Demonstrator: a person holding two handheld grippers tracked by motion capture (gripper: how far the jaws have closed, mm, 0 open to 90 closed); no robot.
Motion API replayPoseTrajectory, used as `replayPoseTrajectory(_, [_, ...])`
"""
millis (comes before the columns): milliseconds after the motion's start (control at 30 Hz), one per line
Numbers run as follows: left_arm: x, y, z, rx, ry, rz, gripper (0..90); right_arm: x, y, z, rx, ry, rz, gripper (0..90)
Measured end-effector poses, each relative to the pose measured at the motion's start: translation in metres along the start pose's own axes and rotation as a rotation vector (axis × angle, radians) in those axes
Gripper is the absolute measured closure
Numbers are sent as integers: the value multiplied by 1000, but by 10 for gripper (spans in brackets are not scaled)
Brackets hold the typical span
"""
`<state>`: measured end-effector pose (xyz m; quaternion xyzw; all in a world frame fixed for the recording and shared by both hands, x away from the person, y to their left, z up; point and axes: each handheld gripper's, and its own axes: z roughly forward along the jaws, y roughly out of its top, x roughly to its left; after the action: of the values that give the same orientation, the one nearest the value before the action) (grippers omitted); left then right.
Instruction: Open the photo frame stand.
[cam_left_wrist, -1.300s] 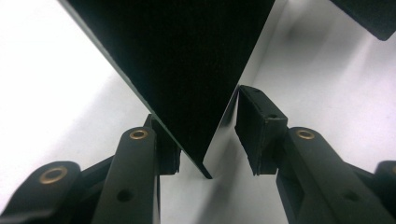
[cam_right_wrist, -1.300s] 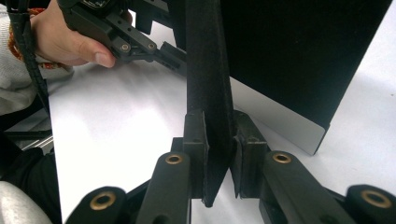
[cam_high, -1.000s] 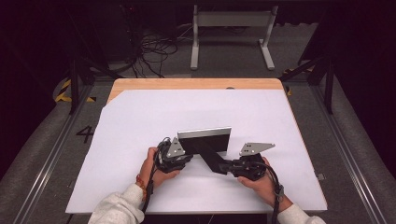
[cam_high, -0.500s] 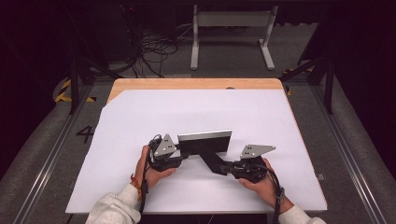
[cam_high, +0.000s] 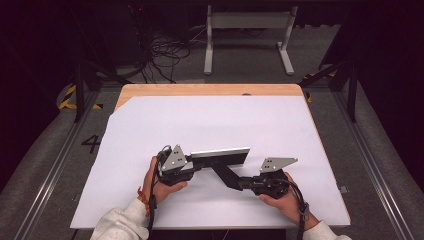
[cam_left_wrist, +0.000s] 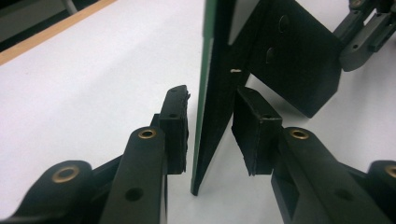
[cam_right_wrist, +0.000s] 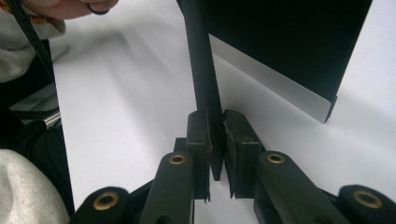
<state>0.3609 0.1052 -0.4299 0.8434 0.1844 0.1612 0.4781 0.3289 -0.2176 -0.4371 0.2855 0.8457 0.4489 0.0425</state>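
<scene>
A: High view first: the thin black flat panel with a silver edge (cam_high: 220, 156) stands on its edge near the middle of the white sheet-covered table (cam_high: 210, 120), a little toward the near side. A black flat support piece (cam_high: 226, 175) goes from it to the right and nearer.

B: And who holds what?

A: The right gripper (cam_right_wrist: 215, 140) is clamped on the support piece; in the right gripper view its pads press the thin plate from both sides. In the left gripper view the left gripper (cam_left_wrist: 210, 128) has the panel's green-edged end between its jaws. They have just been closing a little, but a gap is there on both sides, so no grip yet.

B: What could go wrong?

A: I think the panel rests mostly on the support. If the left pads close not square, one pad (cam_left_wrist: 175, 126) touches first and pushes the panel sideways. It could twist at the joint or tip flat on the table.

B: And the right side?

A: It grips a narrow edge only. A pull may let the plate slide out.
</scene>
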Motion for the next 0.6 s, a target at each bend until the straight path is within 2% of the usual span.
replayPoseTrajectory(167, [-1,0,0,8,-12,3,664,2,0,0,5,-15,-24,804])
replayPoseTrajectory(367, [-2,-1,1,10,-16,2,678,1,1,-6,-26,-19,-31,804])
replayPoseTrajectory(600, [-3,-1,2,16,-19,4,686,3,1,-6,-16,-26,-44,819])
